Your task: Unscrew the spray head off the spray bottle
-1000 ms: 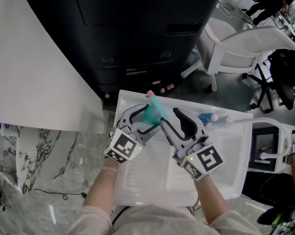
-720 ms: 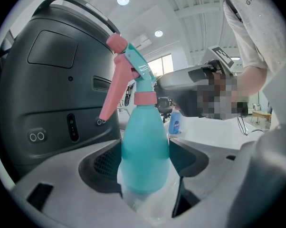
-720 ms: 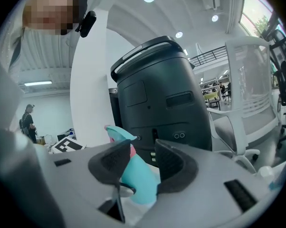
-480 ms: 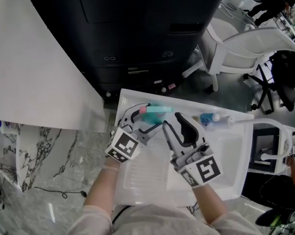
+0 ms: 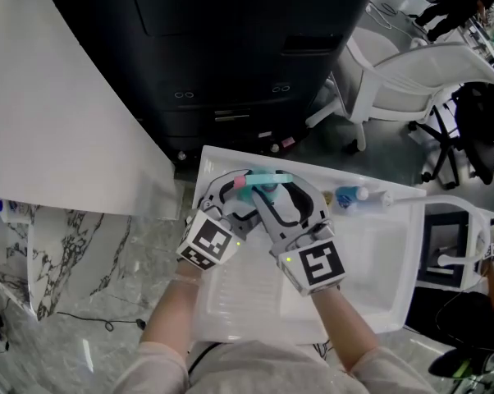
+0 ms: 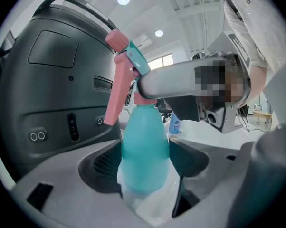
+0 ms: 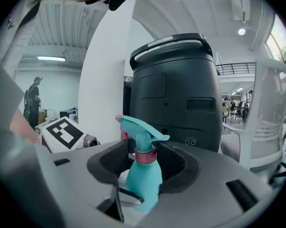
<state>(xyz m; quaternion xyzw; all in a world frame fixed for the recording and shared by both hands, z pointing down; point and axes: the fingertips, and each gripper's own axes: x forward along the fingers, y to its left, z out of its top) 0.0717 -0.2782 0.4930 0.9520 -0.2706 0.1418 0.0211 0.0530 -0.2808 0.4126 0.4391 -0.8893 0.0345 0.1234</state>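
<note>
Setting: white plastic tray [image 5: 378, 302] before a black machine [image 5: 247, 48]. Mid-frame, our left gripper [image 5: 229, 197] clamps the teal plastic spray bottle [image 6: 144, 151], steadying it. The jaws of our right gripper [image 7: 144, 172] have just opened, loose around the pink collar [image 7: 145, 156] under the teal spray head [image 7: 142, 127]; we judge a re-grip for twisting.

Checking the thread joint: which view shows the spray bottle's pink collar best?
Right gripper view: the pink collar shows whole between the tongs of the right gripper, which have just been opening. In the left gripper view one tong covers most of it; the head view hides it.
</note>
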